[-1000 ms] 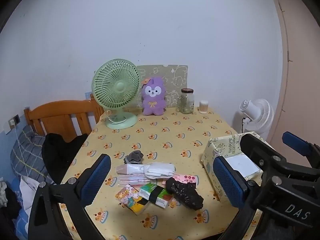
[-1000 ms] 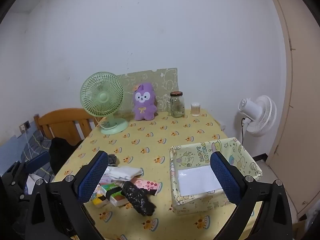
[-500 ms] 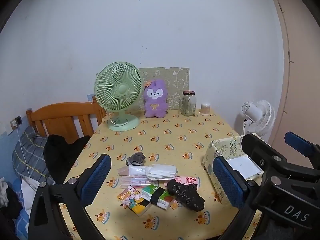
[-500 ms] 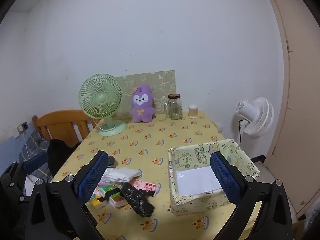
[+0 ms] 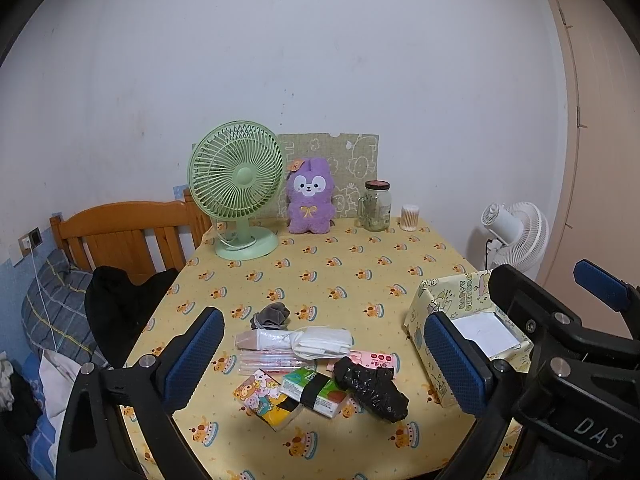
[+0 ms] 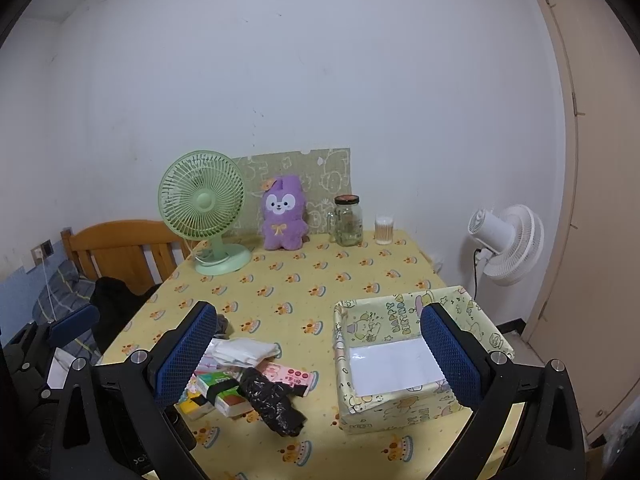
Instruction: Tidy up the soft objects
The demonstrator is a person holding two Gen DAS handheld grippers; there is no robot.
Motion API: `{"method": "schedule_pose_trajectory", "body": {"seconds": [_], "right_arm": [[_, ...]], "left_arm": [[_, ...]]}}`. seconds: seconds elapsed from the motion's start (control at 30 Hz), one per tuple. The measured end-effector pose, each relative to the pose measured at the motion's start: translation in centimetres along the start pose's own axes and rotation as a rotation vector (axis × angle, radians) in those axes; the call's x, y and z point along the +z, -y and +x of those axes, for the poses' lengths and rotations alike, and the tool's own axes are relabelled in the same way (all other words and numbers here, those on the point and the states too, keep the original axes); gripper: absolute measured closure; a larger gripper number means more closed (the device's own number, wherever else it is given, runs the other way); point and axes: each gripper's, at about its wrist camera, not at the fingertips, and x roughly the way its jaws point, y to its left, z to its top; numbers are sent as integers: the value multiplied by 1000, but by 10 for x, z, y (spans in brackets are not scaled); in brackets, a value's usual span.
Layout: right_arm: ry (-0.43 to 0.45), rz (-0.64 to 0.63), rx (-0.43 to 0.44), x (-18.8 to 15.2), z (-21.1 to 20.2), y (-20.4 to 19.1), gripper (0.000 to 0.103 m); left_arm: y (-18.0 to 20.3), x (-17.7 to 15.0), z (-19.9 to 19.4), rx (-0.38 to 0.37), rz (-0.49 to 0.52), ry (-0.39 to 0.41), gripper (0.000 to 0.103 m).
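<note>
Grey sock [image 5: 270, 316] shows whole only in left view; both tools [image 5: 324, 360] [image 6: 316, 354] gape empty.

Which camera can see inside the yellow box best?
The right wrist view: the whole open box and its white bottom show there. In the left wrist view, the right gripper covers part of the box, so only part of its inside shows.

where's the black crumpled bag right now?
The black crumpled bag lies on the table's near edge at the front of the pile of soft items, overlapping the pink packet, left of the patterned box in the right wrist view.
</note>
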Motion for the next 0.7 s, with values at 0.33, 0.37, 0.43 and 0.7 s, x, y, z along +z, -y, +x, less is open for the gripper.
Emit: {"method": "schedule_pose_trajectory", "body": {"seconds": [0.33, 0.37, 0.43, 0.7], "right_arm": [[6, -6, -6, 0, -2, -1, 0], [7, -7, -7, 0, -3, -2, 0], [6, -8, -4, 0, -3, -2, 0], [5, 0, 3, -2, -4, -4, 0]], "left_arm": [[0, -2, 0, 0, -3, 0, 5], [-1, -2, 0, 0, -4, -2, 5], [-1, -2, -1, 1, -4, -2, 5], [-3, -1, -3, 9, -5, -2, 5]]}}
